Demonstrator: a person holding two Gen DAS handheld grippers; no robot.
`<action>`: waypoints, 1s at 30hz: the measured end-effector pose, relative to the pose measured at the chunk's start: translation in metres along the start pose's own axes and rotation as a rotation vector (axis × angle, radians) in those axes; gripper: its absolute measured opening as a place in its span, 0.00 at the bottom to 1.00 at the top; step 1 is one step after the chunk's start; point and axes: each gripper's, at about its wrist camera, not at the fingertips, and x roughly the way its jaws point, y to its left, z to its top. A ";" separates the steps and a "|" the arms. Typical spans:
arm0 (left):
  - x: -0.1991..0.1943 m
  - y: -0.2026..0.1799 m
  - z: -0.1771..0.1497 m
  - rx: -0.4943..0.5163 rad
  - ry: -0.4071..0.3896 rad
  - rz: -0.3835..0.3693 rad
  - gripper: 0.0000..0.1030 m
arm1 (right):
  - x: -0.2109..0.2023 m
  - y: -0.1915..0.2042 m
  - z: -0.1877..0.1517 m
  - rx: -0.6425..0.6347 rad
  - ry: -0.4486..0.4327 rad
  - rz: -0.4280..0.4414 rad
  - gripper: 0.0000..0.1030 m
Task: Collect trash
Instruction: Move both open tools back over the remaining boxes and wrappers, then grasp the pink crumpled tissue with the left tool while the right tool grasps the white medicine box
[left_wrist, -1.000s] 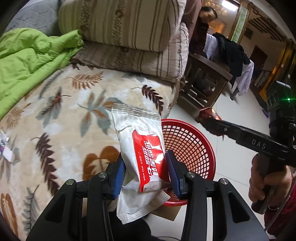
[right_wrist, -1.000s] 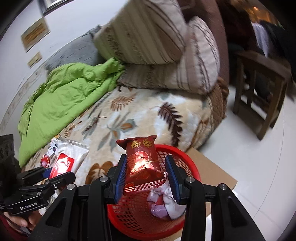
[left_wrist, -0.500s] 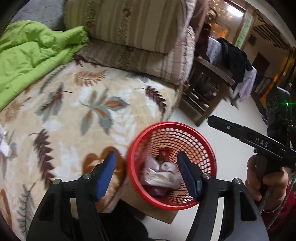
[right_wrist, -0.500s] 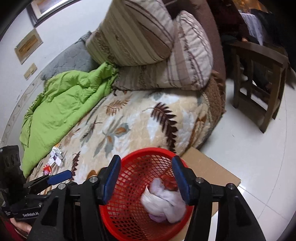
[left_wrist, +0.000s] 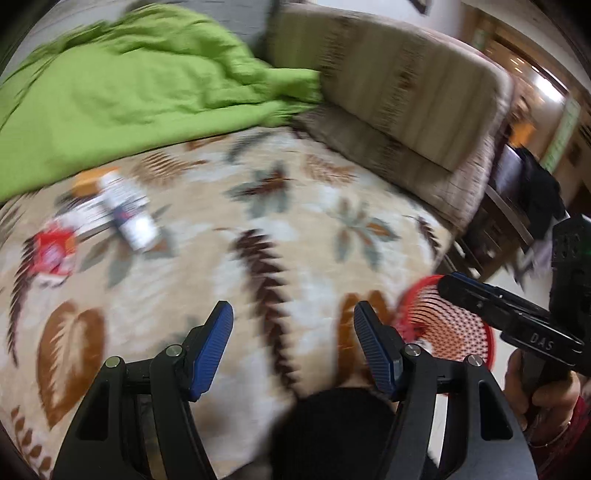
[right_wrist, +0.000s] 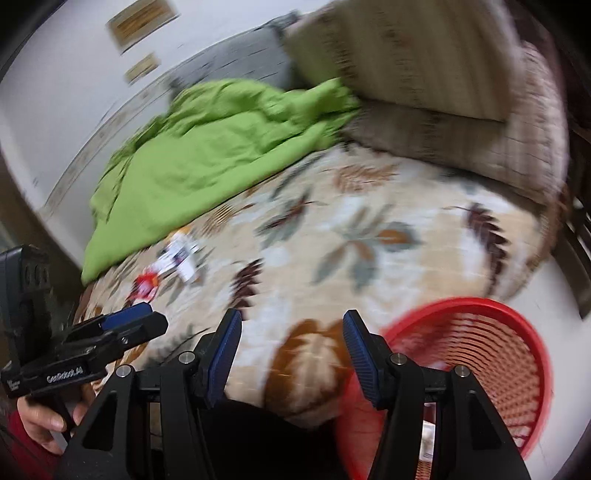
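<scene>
Motion smears both my views. The litter (left_wrist: 110, 218) lying on the leaf-print blanket (left_wrist: 280, 206) below the green quilt (left_wrist: 122, 81) is too blurred to name. My gripper blocks the near side of the red basket (right_wrist: 491, 332), hiding most of its contents.

Bed blanket (left_wrist: 295, 221) open ahead; green quilt (left_wrist: 129, 85) & 2 pillows (left_wrist: 388, 92) block far side.

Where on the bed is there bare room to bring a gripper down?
Bare: the leaf-print blanket between the green quilt, the striped pillows and the red basket. Crowded: the wrappers at the left, below the quilt.
</scene>
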 end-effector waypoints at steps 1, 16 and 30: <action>-0.005 0.017 -0.004 -0.024 -0.008 0.026 0.65 | 0.007 0.010 0.001 -0.021 0.013 0.009 0.59; -0.052 0.215 -0.032 -0.351 -0.113 0.362 0.65 | 0.144 0.166 0.032 -0.312 0.152 0.112 0.59; -0.003 0.263 0.007 -0.308 -0.084 0.379 0.65 | 0.324 0.220 0.048 -0.444 0.205 -0.112 0.39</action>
